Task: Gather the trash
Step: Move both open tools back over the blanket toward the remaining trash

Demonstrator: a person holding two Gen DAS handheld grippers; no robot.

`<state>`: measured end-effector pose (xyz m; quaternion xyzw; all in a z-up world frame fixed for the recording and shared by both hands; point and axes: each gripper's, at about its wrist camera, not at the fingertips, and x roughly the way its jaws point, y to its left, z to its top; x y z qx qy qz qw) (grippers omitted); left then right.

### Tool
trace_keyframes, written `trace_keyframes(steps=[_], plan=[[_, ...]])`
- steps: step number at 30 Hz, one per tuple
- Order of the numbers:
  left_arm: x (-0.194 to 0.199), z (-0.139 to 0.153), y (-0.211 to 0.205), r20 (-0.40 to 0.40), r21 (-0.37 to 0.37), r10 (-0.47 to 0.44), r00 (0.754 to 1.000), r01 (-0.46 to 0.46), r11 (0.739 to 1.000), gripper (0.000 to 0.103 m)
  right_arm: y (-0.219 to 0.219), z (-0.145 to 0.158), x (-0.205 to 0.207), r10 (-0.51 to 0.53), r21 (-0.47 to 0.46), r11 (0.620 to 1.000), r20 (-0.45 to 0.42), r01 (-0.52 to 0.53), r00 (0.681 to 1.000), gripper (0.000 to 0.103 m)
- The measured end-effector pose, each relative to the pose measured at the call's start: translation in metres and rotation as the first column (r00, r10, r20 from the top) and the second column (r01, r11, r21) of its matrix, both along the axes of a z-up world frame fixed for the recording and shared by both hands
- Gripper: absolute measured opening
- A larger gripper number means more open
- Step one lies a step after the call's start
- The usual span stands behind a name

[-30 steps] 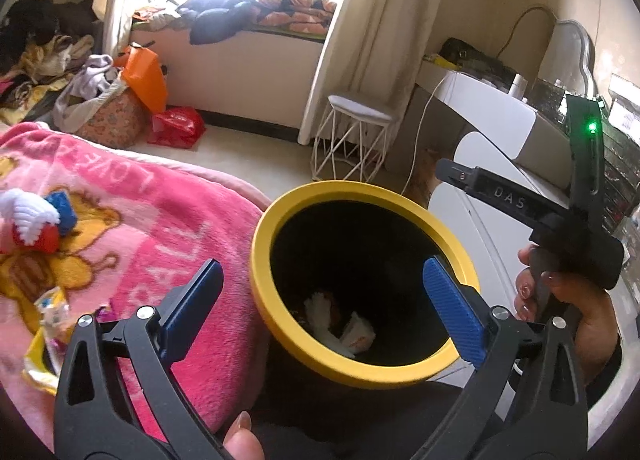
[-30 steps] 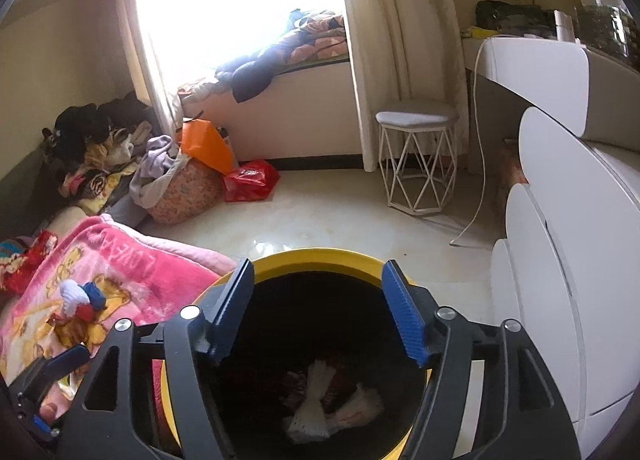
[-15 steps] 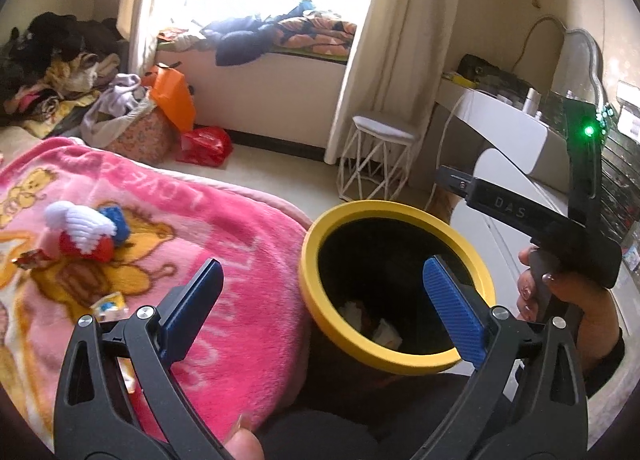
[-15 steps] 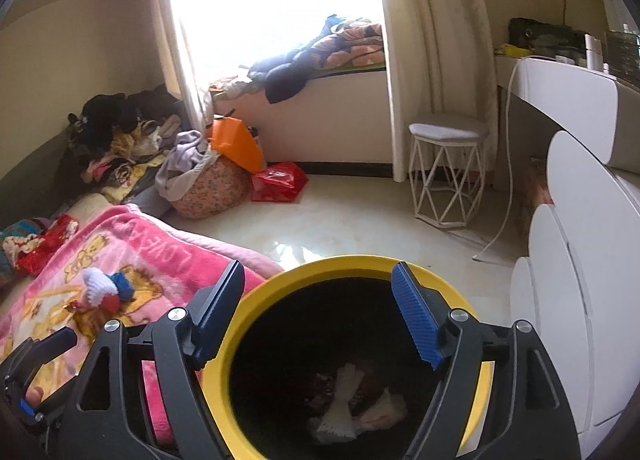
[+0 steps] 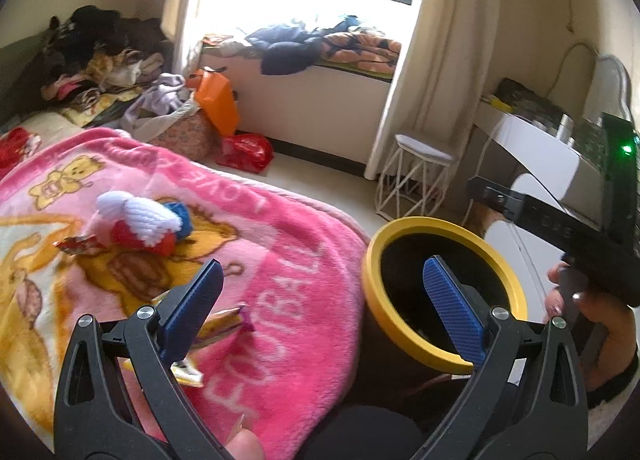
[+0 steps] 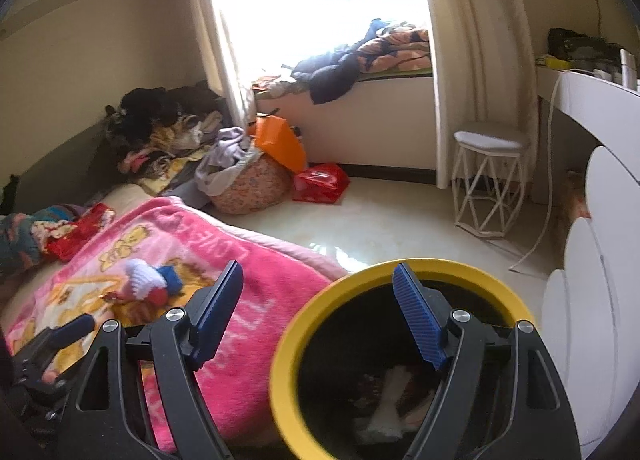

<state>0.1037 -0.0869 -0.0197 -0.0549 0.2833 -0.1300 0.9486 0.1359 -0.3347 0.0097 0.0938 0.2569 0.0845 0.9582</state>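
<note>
The left gripper gapes wide and empty above a yellow wrapper on the pink blanket. The right gripper, just opened, empty, hangs over the yellow-rimmed bin holding white tissue.

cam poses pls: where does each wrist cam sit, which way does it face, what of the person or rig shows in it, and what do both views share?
Left wrist: on the left gripper, angled down over the pink blanket with its wrappers; shows its open jaws, a fingertip, and the right gripper in the right hand.
Right wrist: on the right gripper, angled down into the bin holding tissue; shows its open jaws and part of the left gripper at lower left.
Shared: bin, blanket, knitted toy, stool, window.
</note>
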Motion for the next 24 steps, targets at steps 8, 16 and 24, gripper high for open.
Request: trace_keyframes(steps=[8,16,24], plan=[[0.000,0.001,0.028,0.011,-0.013,0.079,0.997,-0.079,0.997,0.092,0.021,0.004,0.001,0.063,0.040,0.997,0.001,-0.063,0.998,0.075],[0.002,0.005,0.052,0.026,-0.023,0.142,0.990,-0.141,0.990,0.092,0.038,0.004,0.000,0.107,0.052,0.993,0.004,-0.107,0.994,0.075],[0.007,0.003,0.085,0.023,-0.028,0.216,0.976,-0.216,0.976,0.092,0.060,0.001,0.006,0.169,0.040,0.985,-0.005,-0.169,0.986,0.076]])
